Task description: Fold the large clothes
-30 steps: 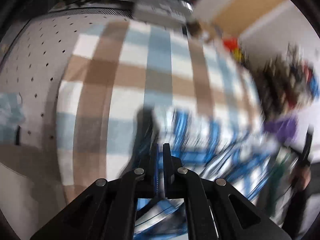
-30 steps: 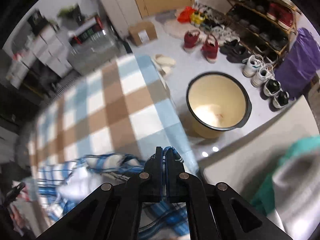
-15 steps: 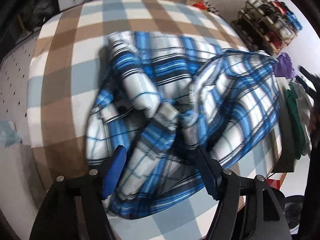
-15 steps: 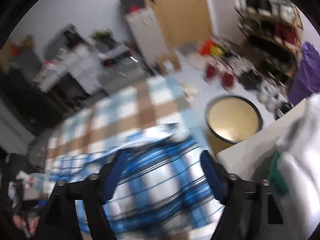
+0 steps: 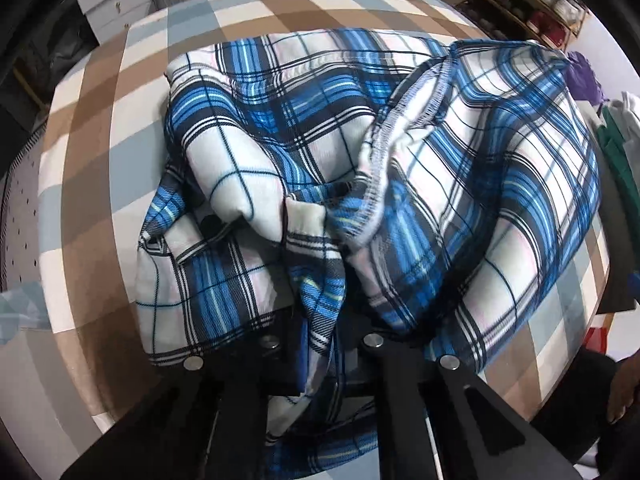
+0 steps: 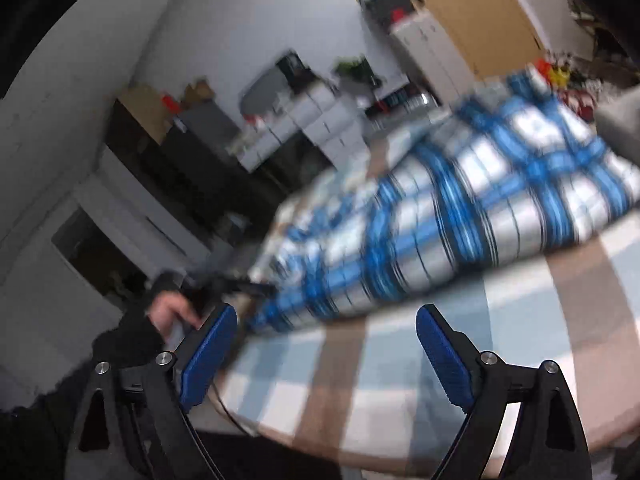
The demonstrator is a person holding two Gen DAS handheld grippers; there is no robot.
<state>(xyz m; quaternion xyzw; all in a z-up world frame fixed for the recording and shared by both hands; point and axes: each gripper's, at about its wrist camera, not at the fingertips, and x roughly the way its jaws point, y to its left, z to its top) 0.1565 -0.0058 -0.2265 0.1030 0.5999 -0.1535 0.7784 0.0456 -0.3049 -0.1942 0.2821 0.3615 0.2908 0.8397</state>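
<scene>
Now: blue plaid shirt (image 5: 360, 168) bunched on the checked surface (image 5: 96, 168), a fold of it nipped in the left jaws.

Left gripper (image 5: 320, 336) has just been closing, and its jaws are pinched tight on cloth that spreads ahead of them. Right gripper (image 6: 322, 354) has just been opening; its jaws gape with nothing between, the blurred shirt lying beyond them and a hand (image 6: 172, 312) left of them.

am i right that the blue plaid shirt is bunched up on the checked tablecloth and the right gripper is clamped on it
Only the gripper is wrong. The blue plaid shirt does lie bunched on the checked tablecloth, but the right wrist view shows the right gripper open, nothing between its blue pads. The left gripper is the one shut on the shirt.
</scene>
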